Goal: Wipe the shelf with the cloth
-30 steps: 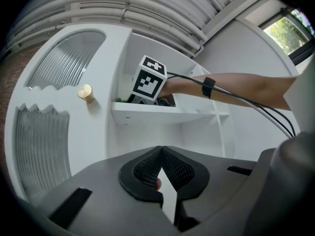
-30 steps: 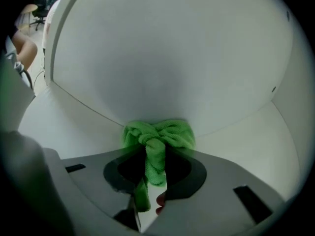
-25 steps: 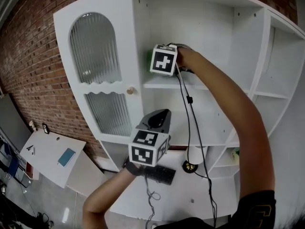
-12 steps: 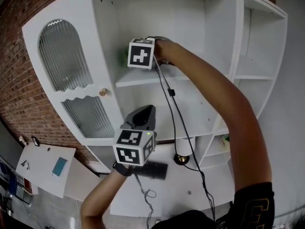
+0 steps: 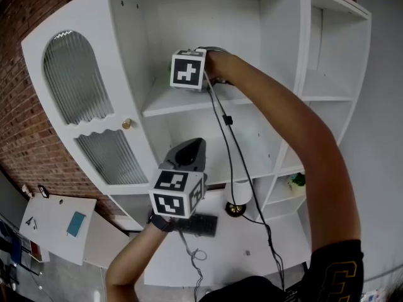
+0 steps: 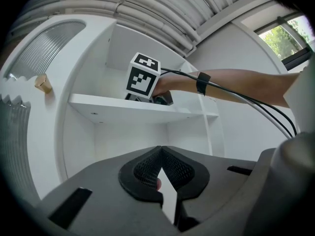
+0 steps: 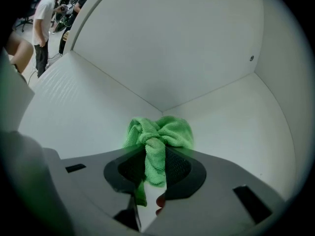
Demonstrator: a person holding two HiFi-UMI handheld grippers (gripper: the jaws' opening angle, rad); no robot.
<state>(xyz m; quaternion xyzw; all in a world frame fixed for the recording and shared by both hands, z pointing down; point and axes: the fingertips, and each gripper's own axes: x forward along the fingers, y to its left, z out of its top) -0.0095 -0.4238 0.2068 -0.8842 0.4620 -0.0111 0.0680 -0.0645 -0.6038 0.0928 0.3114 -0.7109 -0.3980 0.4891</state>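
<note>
- Right gripper view: the right gripper [image 7: 154, 157] has its jaws pinched on a bunched green cloth [image 7: 161, 131], which bulges out just ahead of the tips.
- Beyond the cloth, straight ahead of these jaws, is an inner corner of the white shelf [image 7: 231, 132].
- Left gripper view: the left gripper [image 6: 160, 150] has its jaws pressed together at the tips, with nothing between them.
- Head view: the left gripper hangs below the shelf board, well apart from the right gripper above it.
</note>
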